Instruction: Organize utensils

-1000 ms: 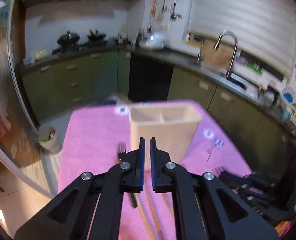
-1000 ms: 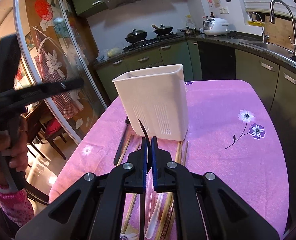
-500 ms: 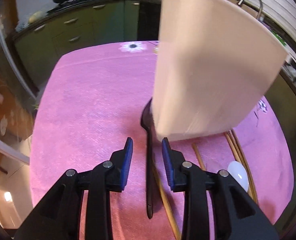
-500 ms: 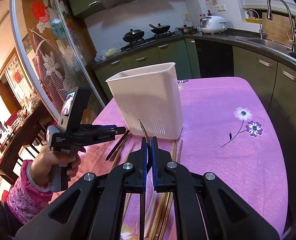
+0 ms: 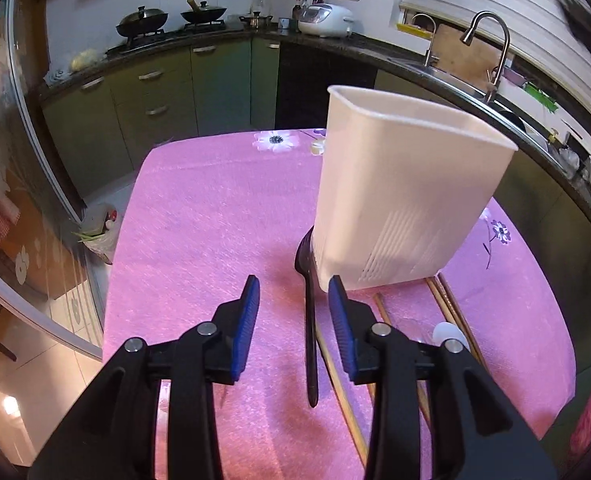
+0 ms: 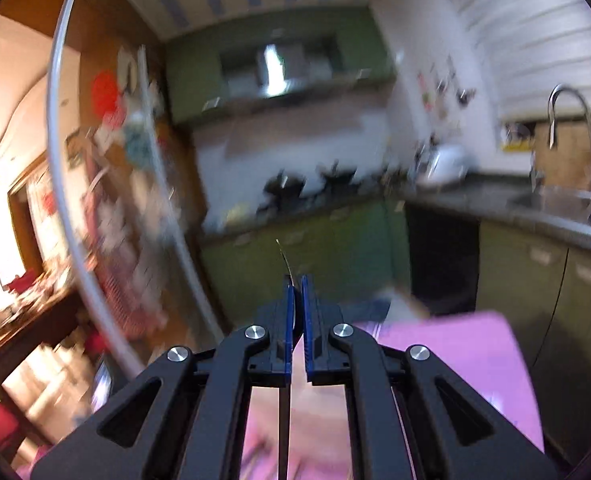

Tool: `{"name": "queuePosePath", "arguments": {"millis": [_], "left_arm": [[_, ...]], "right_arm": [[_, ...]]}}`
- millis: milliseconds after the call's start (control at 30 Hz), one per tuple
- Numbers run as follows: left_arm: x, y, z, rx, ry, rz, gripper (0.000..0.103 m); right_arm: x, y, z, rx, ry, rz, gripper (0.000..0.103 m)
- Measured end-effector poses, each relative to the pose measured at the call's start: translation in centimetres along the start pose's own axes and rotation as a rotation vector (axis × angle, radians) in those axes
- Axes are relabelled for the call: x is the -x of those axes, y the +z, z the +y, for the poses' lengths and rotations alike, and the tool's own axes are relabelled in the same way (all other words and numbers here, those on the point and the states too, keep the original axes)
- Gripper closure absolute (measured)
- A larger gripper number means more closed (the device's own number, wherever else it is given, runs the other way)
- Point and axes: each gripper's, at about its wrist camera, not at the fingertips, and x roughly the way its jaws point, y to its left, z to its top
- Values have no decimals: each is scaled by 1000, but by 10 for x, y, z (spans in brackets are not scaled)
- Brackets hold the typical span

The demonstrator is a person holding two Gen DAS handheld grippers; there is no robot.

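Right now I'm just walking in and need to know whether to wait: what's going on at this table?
A person is sorting utensils with a handheld gripper in each hand. The left gripper is open, poised over a black spoon lying on the pink tablecloth, its bowl tucked against the base of the white utensil holder. Chopsticks and a white spoon lie alongside. The right gripper is shut on a thin dark utensil, lifted up; that view is blurred.
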Motion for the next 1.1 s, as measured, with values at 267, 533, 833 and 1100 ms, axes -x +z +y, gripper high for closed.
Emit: {"name": "queuePosePath", "arguments": {"millis": [267,533,833,1100], "left_arm": [[1,-3,8,-4,-3,-10,67],[-17,-4,18,5,3,23,66],[-41,-15,11,-23,16,90,62],[-71,-16,-8,-96,19,148,55]], "right_arm": [[-83,13,-11,68,-165,-100,98],[-113,-22,-31,40,-201,-27,98],[-97,-57,-31,82,-194,20,83],[-55,-59,-33,65,-166,-21,83]]}}
